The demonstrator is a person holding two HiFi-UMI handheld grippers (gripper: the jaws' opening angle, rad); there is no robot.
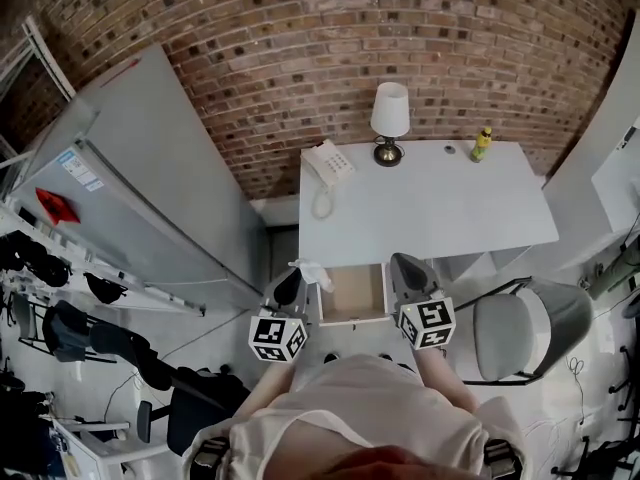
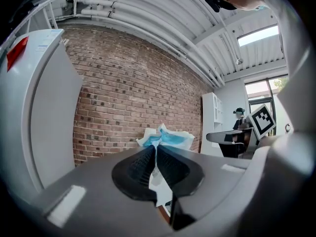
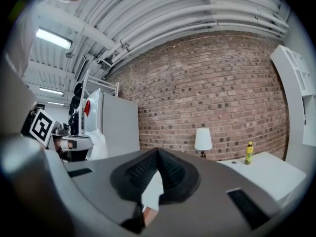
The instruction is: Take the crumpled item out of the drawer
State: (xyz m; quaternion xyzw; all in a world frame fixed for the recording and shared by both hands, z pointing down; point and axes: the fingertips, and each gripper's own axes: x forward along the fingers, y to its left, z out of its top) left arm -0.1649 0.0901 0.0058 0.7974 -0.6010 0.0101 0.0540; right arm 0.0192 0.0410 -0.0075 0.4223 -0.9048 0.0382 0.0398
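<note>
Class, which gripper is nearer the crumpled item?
Left. The left gripper has its jaws shut on the crumpled item, at the left side of the open drawer. The right gripper is on the drawer's other side, apart from the item.

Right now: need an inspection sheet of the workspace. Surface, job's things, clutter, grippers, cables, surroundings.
Surface: white desk, mostly bare.
Job's things: drawer open, looks empty; crumpled item, white and blue, already out, held up left of the drawer.
Clutter: phone, lamp and yellow bottle along the desk's back.
Grippers: left gripper shut on crumpled item; right gripper shut, nothing in it.
Cables: phone cord looped at the desk's left edge; thin cable on the floor by the chair.
Surroundings: brick wall, fridge at left.
</note>
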